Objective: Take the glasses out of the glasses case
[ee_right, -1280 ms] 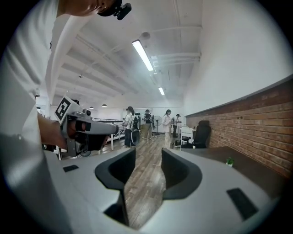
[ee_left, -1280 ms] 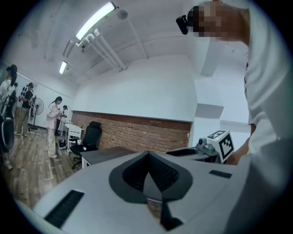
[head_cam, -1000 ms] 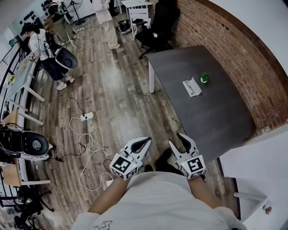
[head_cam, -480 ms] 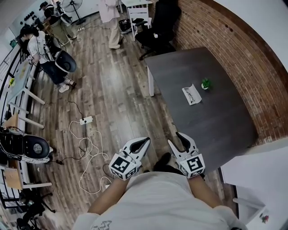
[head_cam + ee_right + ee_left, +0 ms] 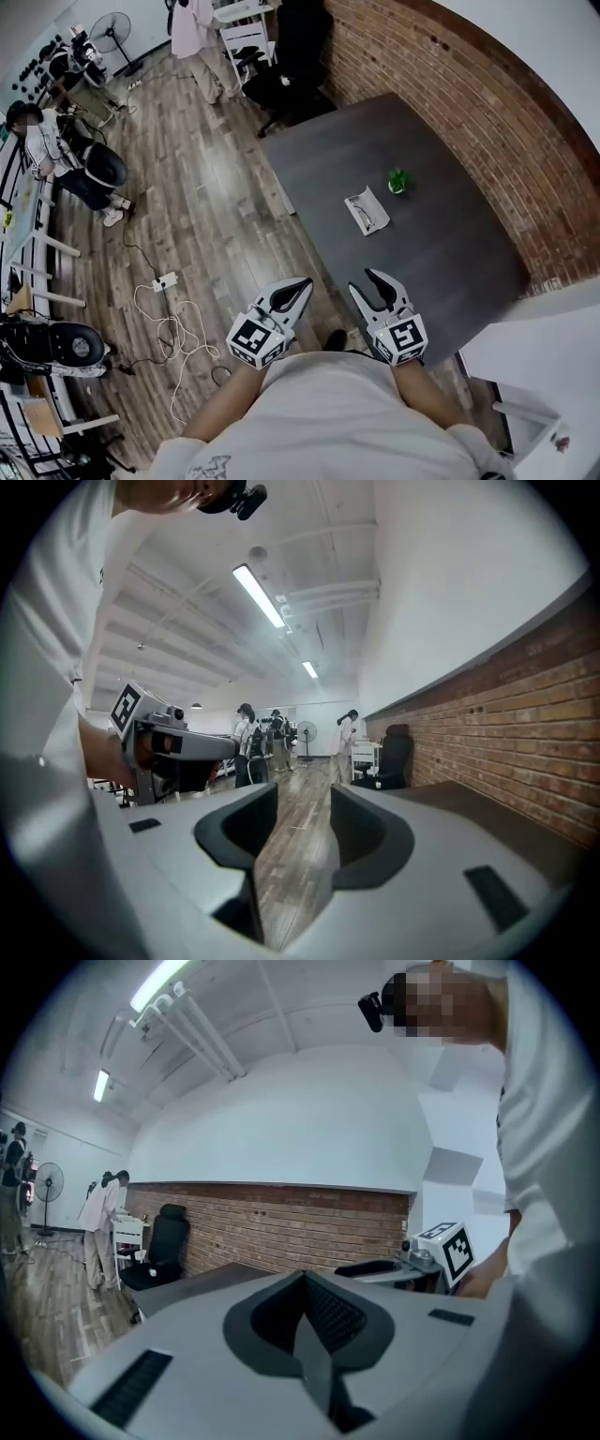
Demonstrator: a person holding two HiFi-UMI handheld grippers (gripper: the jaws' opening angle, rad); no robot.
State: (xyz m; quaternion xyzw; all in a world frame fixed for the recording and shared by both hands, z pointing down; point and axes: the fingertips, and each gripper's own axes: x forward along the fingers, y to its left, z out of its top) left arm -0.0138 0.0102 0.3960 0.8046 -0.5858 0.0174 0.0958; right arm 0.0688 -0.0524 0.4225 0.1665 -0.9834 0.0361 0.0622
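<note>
Left gripper: the white 2-jaw left gripper [image 5: 298,289] [image 5: 303,1288] is hovering in front of the person's chest above the floor, its dark pads pressing together with nothing between them.
Right gripper: the white 2-jaw right gripper [image 5: 367,286] [image 5: 302,803] is hovering just beside the left one, near the table's near edge; its jaws are standing apart and only floor is showing through the gap.
Glasses case: the open white glasses case [image 5: 377,201] is lying flat near the middle of the dark grey rectangular table [image 5: 441,253], well apart from both grippers.
Glasses: the dark-framed glasses [image 5: 364,214] are lying inside the case; they are showing too small for any detail.
Neighbour on table: a small green object [image 5: 398,180] is sitting near the case, on the side toward the red brick wall [image 5: 487,122], not touching it.
Table position: the table is standing beside the brick wall, with a black office chair [image 5: 286,66] at its far end.
Floor: a white power strip with loose white cables [image 5: 165,279] is lying on the wooden plank floor [image 5: 187,216] to the person's left.
Background: other people [image 5: 66,141] are standing and sitting at the desks on the far left.
</note>
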